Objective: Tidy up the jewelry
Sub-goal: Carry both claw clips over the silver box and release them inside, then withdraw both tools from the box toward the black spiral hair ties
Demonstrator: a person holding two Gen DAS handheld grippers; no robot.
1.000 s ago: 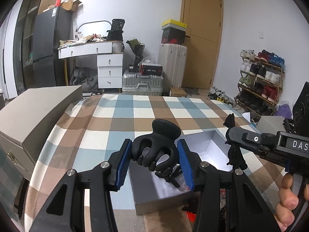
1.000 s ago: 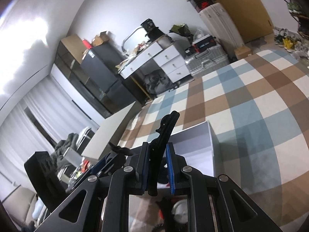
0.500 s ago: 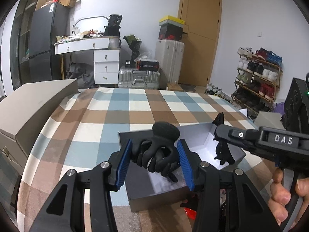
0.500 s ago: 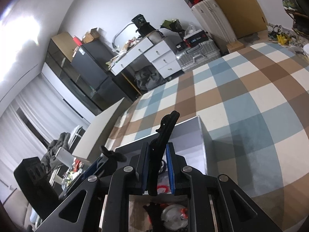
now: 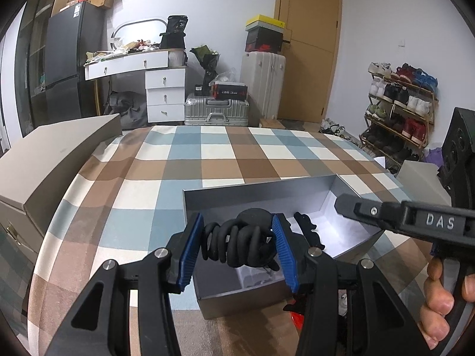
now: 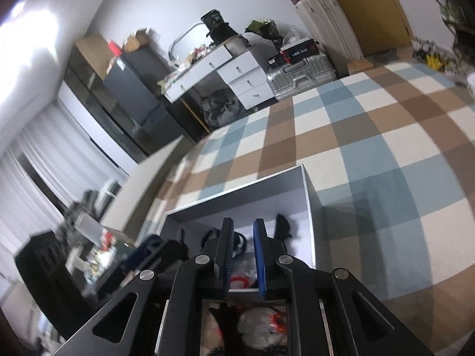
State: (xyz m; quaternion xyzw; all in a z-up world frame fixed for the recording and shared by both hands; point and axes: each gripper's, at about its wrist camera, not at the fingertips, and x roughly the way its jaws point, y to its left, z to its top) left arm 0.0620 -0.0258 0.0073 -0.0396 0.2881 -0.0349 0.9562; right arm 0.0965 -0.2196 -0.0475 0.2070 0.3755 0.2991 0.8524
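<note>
Left wrist view
Left claw: the black two-finger left gripper with blue ribbed pads [image 5: 237, 244] is clamped on a matte black plastic claw hair clip [image 5: 242, 244], one blue pad on each side of it.
Clip position: held above the near part of an open grey cardboard box with a pale interior [image 5: 258, 191]; its curled teeth point toward the left pad.
Second clip: a slim black hair clip [image 5: 308, 231] lies on the pale floor of the box, just right of the held one.
Box: it sits on a table covered in a blue, brown and cream checked cloth [image 5: 184, 166].
Right gripper: the black right gripper marked "DAS" [image 5: 344, 204] reaches in from the right over the right side of the box; its jaw state cannot be told from this side. The person's right hand [image 5: 442, 299] wraps its handle.
Left edge: a large beige lidded box [image 5: 50, 160] stands at the table's left side.
Below the near wall: red and black items show, too hidden to name.

Right wrist view
Right claw: the blue pads stand a little apart with nothing between them [image 6: 242, 244]; the jaws are parted and empty, over the grey box [image 6: 308, 195].
Slim clip: it rests against the far inner wall [image 6: 282, 225], apart from the pads.
Left gripper: blurred at lower left [image 6: 154, 246], its load not readable here.
Box contents: white, red and black items, too blurred to name.
</note>
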